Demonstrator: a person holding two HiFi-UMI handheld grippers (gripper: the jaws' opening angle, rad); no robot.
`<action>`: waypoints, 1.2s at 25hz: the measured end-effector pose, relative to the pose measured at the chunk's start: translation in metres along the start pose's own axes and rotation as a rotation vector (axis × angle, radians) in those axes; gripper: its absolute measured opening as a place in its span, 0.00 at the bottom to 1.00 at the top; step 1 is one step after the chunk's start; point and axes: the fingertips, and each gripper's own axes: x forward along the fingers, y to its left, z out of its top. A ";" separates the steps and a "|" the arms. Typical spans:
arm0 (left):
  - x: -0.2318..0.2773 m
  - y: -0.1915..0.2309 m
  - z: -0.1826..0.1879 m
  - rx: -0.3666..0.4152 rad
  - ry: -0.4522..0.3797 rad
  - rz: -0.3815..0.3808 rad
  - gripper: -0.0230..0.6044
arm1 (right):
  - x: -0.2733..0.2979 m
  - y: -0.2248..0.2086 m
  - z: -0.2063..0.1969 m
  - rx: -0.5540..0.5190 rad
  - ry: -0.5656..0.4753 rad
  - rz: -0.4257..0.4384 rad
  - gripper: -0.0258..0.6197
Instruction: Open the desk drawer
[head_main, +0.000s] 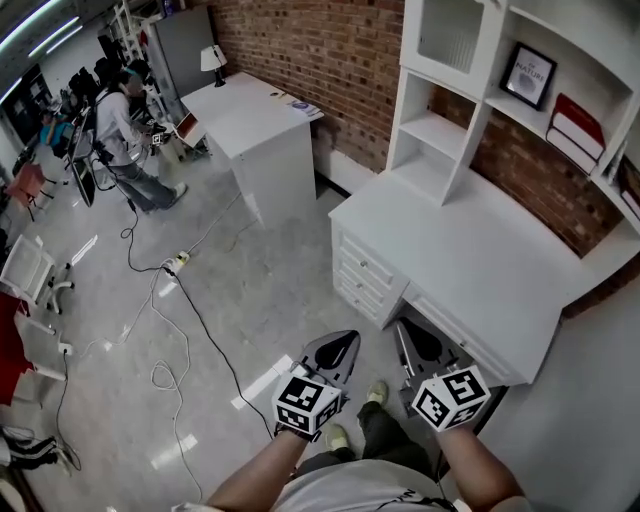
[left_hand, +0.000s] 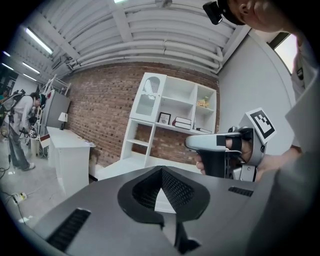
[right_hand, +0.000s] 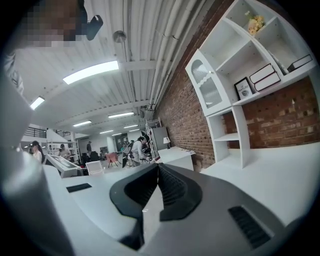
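Observation:
The white desk (head_main: 480, 250) with a shelf hutch (head_main: 470, 90) stands against the brick wall at the right. A stack of small drawers (head_main: 365, 275) is on its left side, and a wide drawer (head_main: 452, 335) runs under the top; all look closed. My left gripper (head_main: 338, 350) hangs in front of the desk, short of the drawers, shut and empty. My right gripper (head_main: 418, 340) is beside it, close to the wide drawer's front, also shut with nothing between the pads. In the left gripper view the jaws (left_hand: 161, 171) meet, and the right gripper (left_hand: 225, 150) shows alongside. The right gripper view shows its tips (right_hand: 158, 167) closed over the desk top (right_hand: 270, 170).
A second white desk (head_main: 250, 130) with a lamp (head_main: 213, 60) stands at the back left, and a person (head_main: 125, 130) works beyond it. Cables (head_main: 170, 320) and a power strip (head_main: 178, 262) lie on the shiny floor. A white chair (head_main: 30, 270) is at the far left.

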 end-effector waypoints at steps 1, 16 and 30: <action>0.006 0.006 -0.003 -0.003 0.005 0.001 0.06 | 0.007 -0.004 -0.001 0.003 0.002 -0.001 0.07; 0.158 0.125 -0.073 -0.071 0.134 0.108 0.06 | 0.137 -0.113 -0.055 0.016 0.115 0.089 0.07; 0.293 0.259 -0.284 -0.071 0.259 0.099 0.18 | 0.236 -0.194 -0.190 0.094 0.129 0.037 0.07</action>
